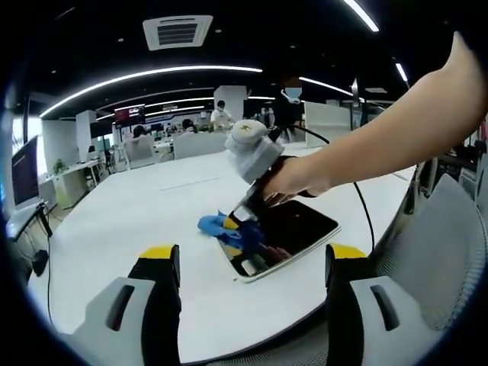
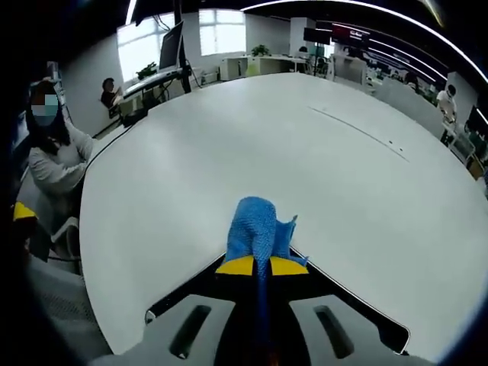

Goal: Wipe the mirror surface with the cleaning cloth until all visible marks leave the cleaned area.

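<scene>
1. My right gripper (image 2: 256, 266) has its yellow-tipped fingers (image 2: 236, 265) pressed together on the blue knitted cleaning cloth (image 2: 258, 226); the cloth bunches up ahead of the tips and a strip of it runs back between them.
2. In the left gripper view I see that same right gripper (image 1: 242, 216) reach in from the right, held by a person's hand (image 1: 293, 179), its tip down on the cloth (image 1: 221, 226) at the near-left corner of the mirror.
3. My left gripper (image 1: 252, 263) has its fingers (image 1: 160, 253) spread wide apart with nothing between them; it hangs over the near edge of the counter, well short of the mirror.
4. The flat rectangular mirror with a pale frame (image 1: 293, 232) lies on the counter, its dark glass reflecting the cloth and the gripper. In the right gripper view the mirror (image 2: 358, 305) sits directly under my fingers.
5. The large white oval counter (image 1: 130, 221) carries the mirror and cloth; a black cable (image 1: 364, 213) trails over it.
6. Around it is an open office with strip ceiling lights, desks, monitors and several seated people.
</scene>
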The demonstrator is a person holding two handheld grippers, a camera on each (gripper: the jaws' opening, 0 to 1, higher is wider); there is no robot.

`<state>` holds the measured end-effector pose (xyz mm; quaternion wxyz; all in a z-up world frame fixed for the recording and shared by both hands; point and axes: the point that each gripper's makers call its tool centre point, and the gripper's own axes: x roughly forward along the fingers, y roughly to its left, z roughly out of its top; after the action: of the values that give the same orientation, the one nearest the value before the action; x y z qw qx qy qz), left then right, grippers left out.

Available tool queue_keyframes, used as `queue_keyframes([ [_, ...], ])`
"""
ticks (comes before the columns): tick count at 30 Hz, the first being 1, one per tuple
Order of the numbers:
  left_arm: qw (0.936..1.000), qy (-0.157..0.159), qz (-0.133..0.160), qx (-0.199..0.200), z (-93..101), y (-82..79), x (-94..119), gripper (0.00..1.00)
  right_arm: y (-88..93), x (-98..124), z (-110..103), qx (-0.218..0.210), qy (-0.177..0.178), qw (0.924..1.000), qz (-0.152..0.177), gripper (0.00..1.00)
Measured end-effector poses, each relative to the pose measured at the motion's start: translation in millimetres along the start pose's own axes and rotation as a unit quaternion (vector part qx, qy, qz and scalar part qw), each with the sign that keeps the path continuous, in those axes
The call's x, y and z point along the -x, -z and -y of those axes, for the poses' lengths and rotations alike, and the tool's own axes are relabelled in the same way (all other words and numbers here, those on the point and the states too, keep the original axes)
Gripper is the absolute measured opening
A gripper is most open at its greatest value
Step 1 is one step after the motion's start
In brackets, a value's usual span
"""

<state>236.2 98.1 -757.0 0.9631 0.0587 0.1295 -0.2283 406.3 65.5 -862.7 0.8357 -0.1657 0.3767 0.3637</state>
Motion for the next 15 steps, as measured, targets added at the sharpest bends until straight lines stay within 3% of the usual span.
queue_keyframes([
  [15,1.0,0.001,0.002,-0.001,0.9,-1.2,-0.8,0.76,17.5,14.5,20.1,-0.011,-0.006,0.9999,-0.004,0.0],
])
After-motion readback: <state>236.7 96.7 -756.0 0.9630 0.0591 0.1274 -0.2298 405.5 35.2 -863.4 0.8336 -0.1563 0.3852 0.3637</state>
